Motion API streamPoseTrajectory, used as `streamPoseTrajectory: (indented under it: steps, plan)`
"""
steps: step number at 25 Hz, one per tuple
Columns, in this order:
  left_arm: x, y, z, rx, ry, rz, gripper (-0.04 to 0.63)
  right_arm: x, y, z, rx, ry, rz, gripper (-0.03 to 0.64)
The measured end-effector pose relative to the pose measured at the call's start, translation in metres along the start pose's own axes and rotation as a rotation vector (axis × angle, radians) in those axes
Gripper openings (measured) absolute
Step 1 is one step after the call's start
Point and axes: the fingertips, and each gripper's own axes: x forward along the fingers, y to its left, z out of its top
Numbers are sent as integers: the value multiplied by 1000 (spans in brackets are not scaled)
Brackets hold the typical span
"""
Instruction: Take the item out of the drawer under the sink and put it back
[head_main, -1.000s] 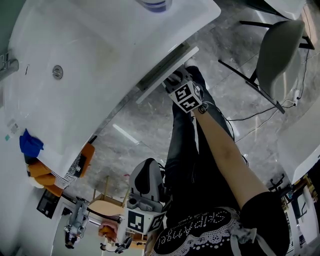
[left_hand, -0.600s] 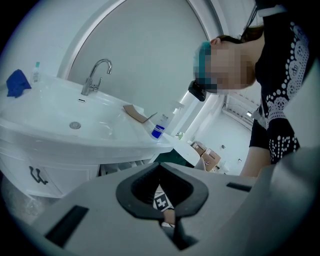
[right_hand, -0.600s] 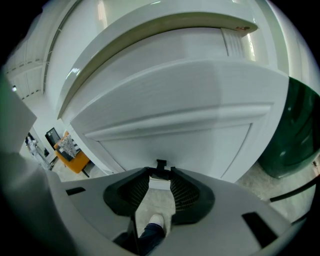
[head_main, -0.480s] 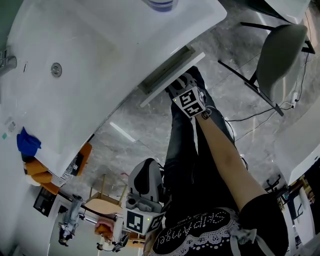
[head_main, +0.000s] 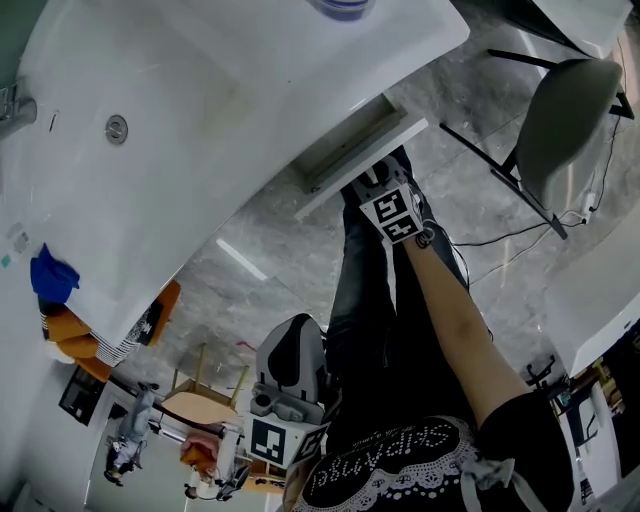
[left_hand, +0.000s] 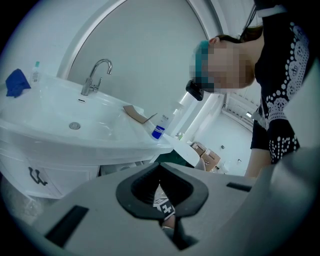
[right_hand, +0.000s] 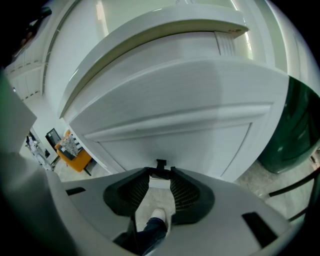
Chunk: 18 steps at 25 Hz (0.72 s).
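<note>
Drawer (head_main: 362, 152) part open; right hand-held gripper (right_hand: 160, 173) grips handle (right_hand: 161, 162).

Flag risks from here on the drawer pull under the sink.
1. The right gripper holds the small dark drawer handle only at its jaw tips, so it could slip off mid-pull.
2. The person's shoe stands right below the partly open drawer; pulling further may hit the leg.
3. A jolt could tip the blue-labelled bottle on the counter.
</note>
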Motion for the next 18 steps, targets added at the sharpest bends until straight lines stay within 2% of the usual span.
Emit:
streamPoseTrajectory:
  steps: [5,9,12,18]
  plan:
    - [-1,2,2,-7,-10,2,5,0,0,-1,3,14,35,139]
    - [-1,2,7,-15,-42,-11,5,2,2,-1,6,69,83,140]
    - [-4,0,12,-10,-68,-33,5,-1,2,1,-16,97,78,140]
    - [-15,-1,23,0,-103,-38,5,-25,-1,8,-38,83,52,123]
